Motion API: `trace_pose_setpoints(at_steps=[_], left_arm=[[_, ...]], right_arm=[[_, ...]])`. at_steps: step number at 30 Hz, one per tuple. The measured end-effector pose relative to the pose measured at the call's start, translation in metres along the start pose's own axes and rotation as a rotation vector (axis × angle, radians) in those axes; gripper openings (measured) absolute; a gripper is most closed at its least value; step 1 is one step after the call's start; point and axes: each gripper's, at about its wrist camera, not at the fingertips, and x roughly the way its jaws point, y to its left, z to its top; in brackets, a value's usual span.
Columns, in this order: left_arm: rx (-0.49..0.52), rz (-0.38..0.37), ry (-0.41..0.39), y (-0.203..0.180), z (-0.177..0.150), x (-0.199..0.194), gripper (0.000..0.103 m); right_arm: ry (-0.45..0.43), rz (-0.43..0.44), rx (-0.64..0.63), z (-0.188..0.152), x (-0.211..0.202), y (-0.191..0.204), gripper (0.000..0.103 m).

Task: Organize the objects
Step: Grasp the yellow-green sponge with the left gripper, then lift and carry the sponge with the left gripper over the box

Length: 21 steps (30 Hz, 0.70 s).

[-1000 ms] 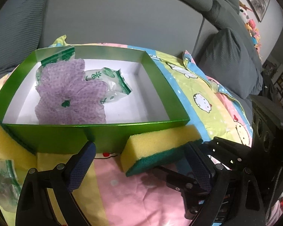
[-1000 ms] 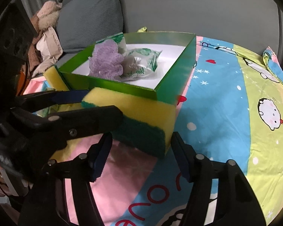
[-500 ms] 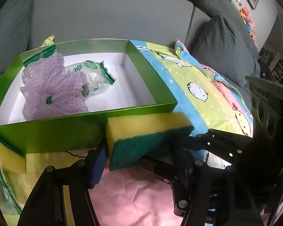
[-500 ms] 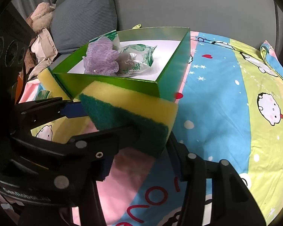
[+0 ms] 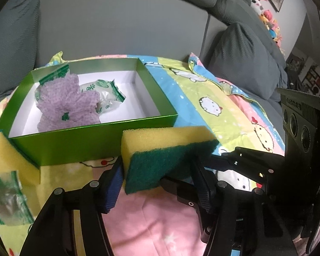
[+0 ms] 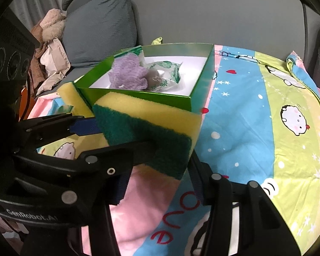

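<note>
Both grippers meet at one sponge [image 5: 166,149], yellow foam with a dark green scouring face, held clear of the bedsheet [image 5: 202,98] just in front of the near wall of the green box [image 5: 85,140].

Left gripper [image 5: 157,177]: its two fingers press against the sponge's short ends, clamped on it; the blue-padded finger [image 5: 113,183] sits flush with the left end. In the right wrist view the same blue pad reaches in from the left and touches the sponge [image 6: 143,128].

Right gripper [image 6: 157,181]: its fingers sit on either side of the sponge's lower green part, and the right-hand finger [image 6: 199,183] lies against the green edge. The left gripper's frame covers the other finger's contact, so I cannot tell whether this claw is pressing or only set around the sponge.

Box contents: a crumpled purple cloth [image 5: 68,100] lying partly over a clear plastic packet with green print [image 5: 104,93], both toward the left half; the white floor on the right half is bare.

Outside the box: a second sponge [image 5: 8,155] leans against the box's near left corner (yellow side up), and another green-printed packet [image 5: 8,198] lies on the sheet below it. The sheet is striped pink, blue and green with cartoon figures, spread over a grey sofa [image 5: 117,25] with cushions behind.
</note>
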Motion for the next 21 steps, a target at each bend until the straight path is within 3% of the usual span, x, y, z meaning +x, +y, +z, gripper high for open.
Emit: trace_pose_setpoints(at_steps=[21], left_arm=[[-0.021, 0.003, -0.146, 0.001, -0.001, -0.075, 0.061]], right_arm=[[-0.072, -0.022, -0.102, 0.017, -0.050, 0.059, 0.050]])
